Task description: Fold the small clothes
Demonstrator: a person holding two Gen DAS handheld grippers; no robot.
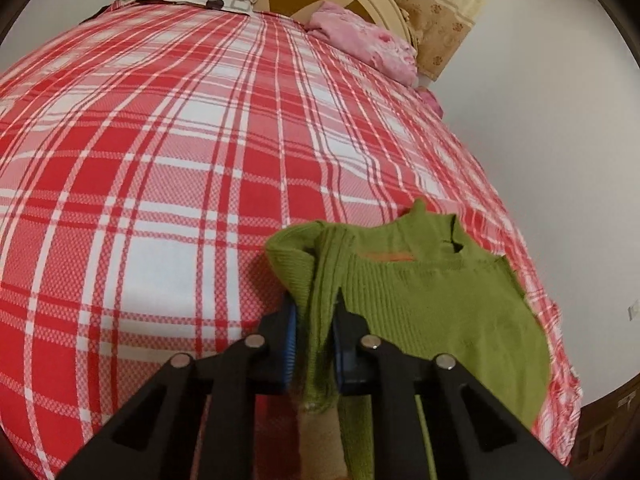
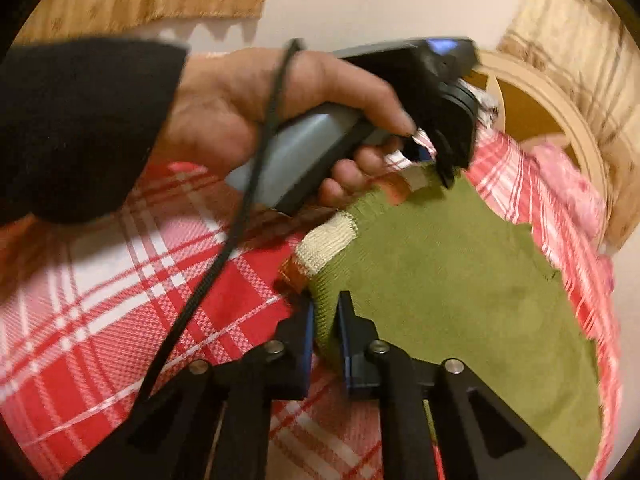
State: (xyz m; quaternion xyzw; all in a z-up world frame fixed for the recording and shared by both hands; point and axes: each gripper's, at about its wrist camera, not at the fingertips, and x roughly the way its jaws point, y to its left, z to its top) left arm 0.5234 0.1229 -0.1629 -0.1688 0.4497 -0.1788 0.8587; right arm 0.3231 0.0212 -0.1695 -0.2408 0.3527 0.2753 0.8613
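Left hand-held gripper (image 1: 314,316) is clamped on a bunched sleeve of the green sweater (image 1: 432,292); right hand-held gripper (image 2: 325,320) pinches its edge near the cuff. Sweater lies on the bed (image 1: 160,160), near the edge. Soft, light knit, prob. stretchy, so grab seams/cuffs.

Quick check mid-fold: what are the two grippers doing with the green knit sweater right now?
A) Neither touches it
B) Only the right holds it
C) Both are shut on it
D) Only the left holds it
C: the left gripper pinches a bunched fold of the green knit sweater, and the right gripper clamps its edge on the red plaid bedsheet.
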